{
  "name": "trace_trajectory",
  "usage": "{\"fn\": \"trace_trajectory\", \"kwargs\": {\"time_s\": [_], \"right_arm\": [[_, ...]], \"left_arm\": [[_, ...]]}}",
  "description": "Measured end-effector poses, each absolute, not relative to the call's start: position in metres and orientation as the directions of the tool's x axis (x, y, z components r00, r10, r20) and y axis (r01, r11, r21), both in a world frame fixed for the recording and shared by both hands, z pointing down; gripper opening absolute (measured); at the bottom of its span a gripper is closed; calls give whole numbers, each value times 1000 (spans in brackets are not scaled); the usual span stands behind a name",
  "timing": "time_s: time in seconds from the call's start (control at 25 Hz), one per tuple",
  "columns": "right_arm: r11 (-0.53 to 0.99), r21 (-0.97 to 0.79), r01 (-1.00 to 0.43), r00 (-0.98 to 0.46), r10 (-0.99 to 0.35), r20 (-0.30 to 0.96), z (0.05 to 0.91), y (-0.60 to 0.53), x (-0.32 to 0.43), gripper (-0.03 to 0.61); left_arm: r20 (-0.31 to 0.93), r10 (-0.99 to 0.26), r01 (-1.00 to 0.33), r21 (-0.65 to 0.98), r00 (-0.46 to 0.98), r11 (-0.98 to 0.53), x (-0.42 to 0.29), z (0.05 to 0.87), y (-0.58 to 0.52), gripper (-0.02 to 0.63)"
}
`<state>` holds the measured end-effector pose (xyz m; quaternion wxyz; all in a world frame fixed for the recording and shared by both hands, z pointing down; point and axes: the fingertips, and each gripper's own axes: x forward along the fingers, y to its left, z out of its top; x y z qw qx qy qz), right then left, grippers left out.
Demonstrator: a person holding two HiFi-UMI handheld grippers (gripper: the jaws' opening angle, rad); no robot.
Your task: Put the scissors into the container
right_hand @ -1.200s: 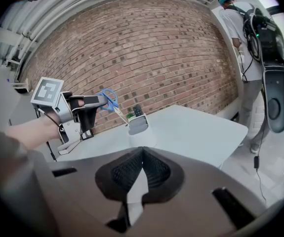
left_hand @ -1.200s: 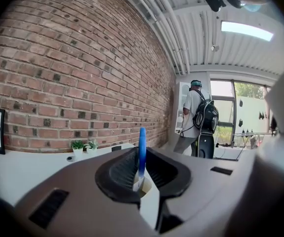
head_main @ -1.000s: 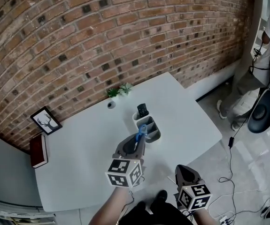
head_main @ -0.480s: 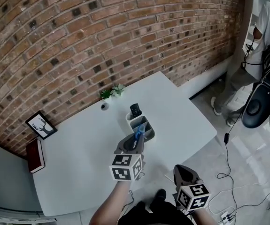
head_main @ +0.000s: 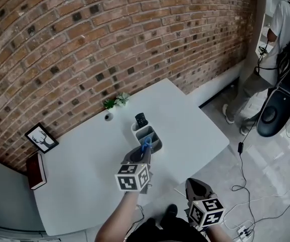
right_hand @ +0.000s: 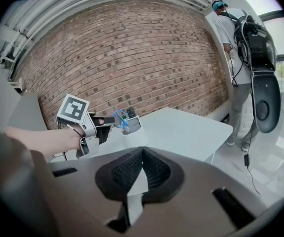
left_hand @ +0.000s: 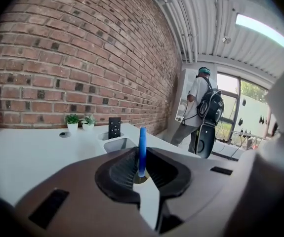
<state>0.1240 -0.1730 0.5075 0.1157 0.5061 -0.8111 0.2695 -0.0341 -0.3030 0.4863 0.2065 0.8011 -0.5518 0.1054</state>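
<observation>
At the far left of the white table (head_main: 79, 178), a framed deer picture (head_main: 40, 138) is seen propped against the brick wall, with a dark red book (head_main: 35, 170) lying just near of it. Further right, along the far edge, two small potted plants (head_main: 115, 101) are set beside a small round object (head_main: 107, 117). Near the middle of the table a white container (head_main: 154, 135) with several compartments is placed, and a black remote (head_main: 141, 120) is stood upright in its far compartment. The left gripper (head_main: 141, 153) is held above the table just near of the container, its jaws pinched on the blue scissors (left_hand: 142, 147), which are gripped edge-on and upright between the pads. The scissors' blue handles are seen at the near end of the container; whether they touch it cannot be told. To the right and nearer, off the table's near edge, the right gripper (right_hand: 142, 158) is held with its jaws pressed together and nothing between them. At the far right, on the tiled floor, a person (head_main: 278, 44) with a backpack is seen standing, turned away from the table.
</observation>
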Motion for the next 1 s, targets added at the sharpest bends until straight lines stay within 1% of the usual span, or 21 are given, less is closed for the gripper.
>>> {"fn": "trace_trajectory", "kwargs": {"time_s": [0.28,0.64,1.0], "right_arm": [[327,-320,-889,-449,-759,471,511,-168,127,0],[329,-325,-887,-453,-753,476,512,-165,130,0],[343,-322,-882,-465,-743,482,515,-166,125,0]], "left_arm": [[418,-826,-920,267,379,-287,-37,499,-305,44],[427,-832,-921,312,355,-233,-44,506,-305,44],[432,-834,-922,324,344,-213,-52,511,-308,44]]}}
